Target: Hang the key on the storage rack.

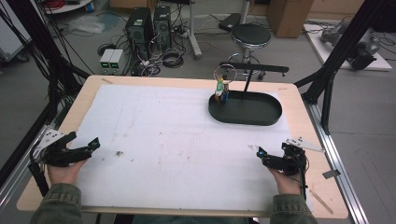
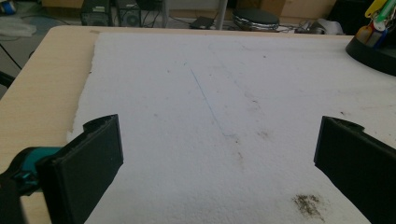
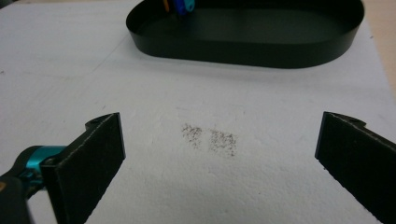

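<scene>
High view: left gripper [image 1: 95,143] & right gripper [image 1: 259,152] rest on white sheet [image 1: 168,140] near front corners, tray [image 1: 245,108] w/ small items far right; left gripper view: jaws wide apart, nothing held; right gripper view: same, tray [image 3: 243,44] ahead.

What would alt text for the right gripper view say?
Two open black jaws of the right gripper frame a white mat with a dark smudge. Beyond lies a black oval tray.
</scene>
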`<state>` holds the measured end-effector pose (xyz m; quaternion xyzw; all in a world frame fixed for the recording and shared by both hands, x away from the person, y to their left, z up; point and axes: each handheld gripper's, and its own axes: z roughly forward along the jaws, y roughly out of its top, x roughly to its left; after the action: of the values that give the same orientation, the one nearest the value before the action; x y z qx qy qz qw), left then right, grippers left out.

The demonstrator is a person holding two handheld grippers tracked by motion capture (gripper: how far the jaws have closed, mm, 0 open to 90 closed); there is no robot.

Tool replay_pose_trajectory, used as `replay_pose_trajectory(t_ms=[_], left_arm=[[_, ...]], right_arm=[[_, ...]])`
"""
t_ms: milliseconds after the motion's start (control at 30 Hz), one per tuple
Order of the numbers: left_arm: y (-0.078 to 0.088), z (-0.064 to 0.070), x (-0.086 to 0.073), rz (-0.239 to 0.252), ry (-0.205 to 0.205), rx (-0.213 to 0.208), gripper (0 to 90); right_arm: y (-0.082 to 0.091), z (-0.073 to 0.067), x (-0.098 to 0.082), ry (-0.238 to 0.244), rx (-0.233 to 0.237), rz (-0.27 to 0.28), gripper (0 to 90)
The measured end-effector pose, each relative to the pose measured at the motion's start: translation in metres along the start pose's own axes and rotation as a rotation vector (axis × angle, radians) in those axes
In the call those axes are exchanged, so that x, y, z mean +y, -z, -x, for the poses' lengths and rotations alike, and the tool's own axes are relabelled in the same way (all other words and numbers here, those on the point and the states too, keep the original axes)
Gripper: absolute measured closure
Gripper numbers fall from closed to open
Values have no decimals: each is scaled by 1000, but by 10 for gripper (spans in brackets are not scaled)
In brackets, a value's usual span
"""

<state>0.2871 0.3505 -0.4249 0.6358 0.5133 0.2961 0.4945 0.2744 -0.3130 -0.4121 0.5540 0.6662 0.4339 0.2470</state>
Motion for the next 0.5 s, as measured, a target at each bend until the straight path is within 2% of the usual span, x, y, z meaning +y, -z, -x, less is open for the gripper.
replay_pose_trajectory(t_ms=[200, 400, 500], left_arm=[[0, 0, 0, 3, 6, -1, 17], [-1, 0, 0, 6, 8, -4, 17], [0, 0, 0, 9, 9, -3, 17]], right_arm=[[10, -1, -2, -4, -42, 98, 5], [19, -5, -1, 58, -86, 232, 5], [21, -5, -1, 55, -94, 248, 5]])
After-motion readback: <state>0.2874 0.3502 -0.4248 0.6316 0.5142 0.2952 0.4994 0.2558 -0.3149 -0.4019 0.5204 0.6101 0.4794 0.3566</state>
